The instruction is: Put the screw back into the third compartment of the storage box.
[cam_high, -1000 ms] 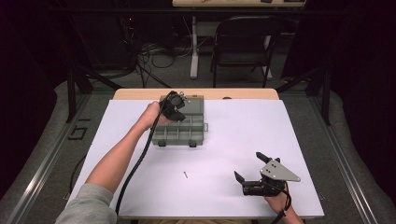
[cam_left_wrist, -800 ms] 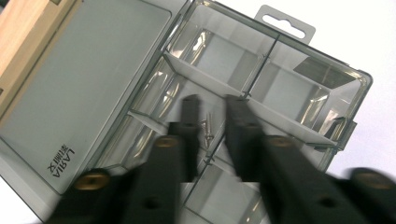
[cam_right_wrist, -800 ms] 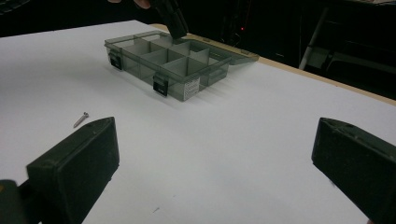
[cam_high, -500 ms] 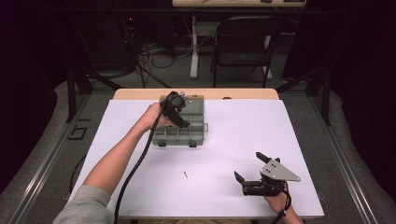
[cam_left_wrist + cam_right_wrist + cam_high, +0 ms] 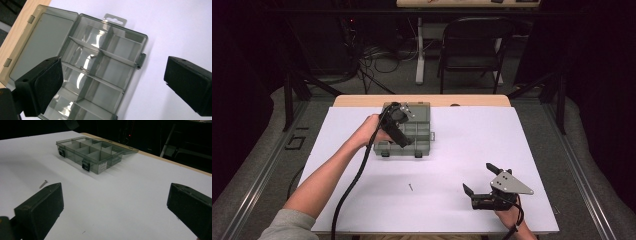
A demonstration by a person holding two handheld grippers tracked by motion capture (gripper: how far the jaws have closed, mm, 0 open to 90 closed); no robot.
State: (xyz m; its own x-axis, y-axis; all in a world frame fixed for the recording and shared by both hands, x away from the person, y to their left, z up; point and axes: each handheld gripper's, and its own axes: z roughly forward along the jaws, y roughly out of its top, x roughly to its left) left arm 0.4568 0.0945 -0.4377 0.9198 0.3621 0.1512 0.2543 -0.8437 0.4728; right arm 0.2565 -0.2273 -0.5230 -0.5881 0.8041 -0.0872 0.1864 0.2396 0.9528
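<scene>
The left gripper (image 5: 404,131), jaws spread, hovers over the open box (image 5: 100,72) at upper centre; the box looks light, stiff, slippery plastic, best gripped by a wall.

In the high view the left gripper (image 5: 398,125) and the hand (image 5: 371,131) holding it cover the left compartments of the open organizer box (image 5: 419,134). In the left gripper view the box's corner at 6 o'clock runs off the bottom edge, and a small metal piece (image 5: 93,56) in a middle compartment is too blurred by glare to name. A tiny screw (image 5: 410,187) on the white table cover (image 5: 452,165) shows no detail. The right forearm is cut off at 6 o'clock.
</scene>
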